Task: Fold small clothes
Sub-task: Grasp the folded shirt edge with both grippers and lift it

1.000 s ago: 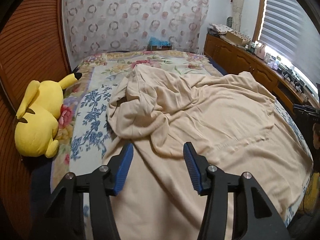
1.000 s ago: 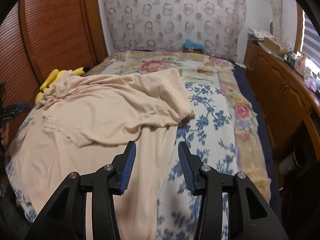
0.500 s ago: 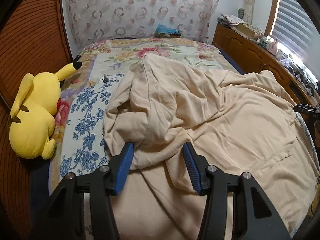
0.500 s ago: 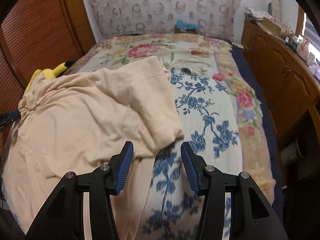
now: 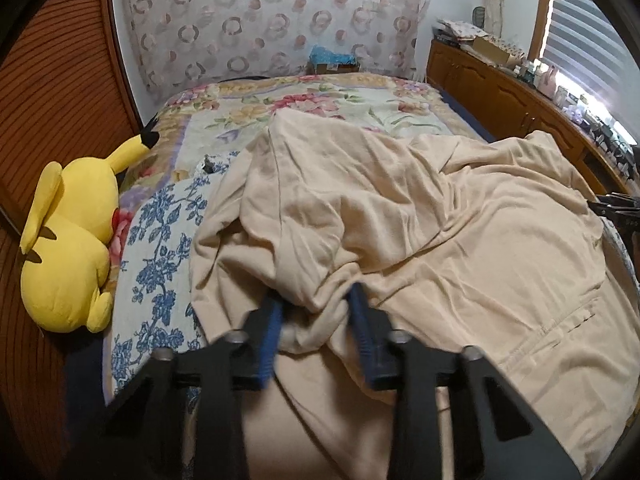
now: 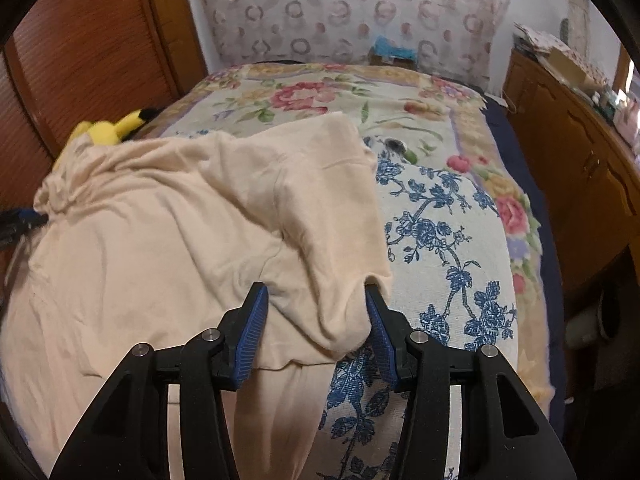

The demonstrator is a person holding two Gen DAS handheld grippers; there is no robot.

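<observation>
My left hand-held gripper (image 5: 316, 316) has just been closing and now pinches a bunched fold of the beige garment (image 5: 420, 216). My right hand-held gripper (image 6: 316, 312), also closing, straddles a sleeve fold, grip uncertain. Garment lies spread on the floral bed (image 6: 448, 216); yellow plush (image 5: 68, 240) at the left edge.

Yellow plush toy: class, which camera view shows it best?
The left wrist view: the yellow plush toy lies whole beside the bed's edge, body and black-tipped ear plain. The right wrist view shows only its ear and a bit of yellow behind the beige garment.
</observation>
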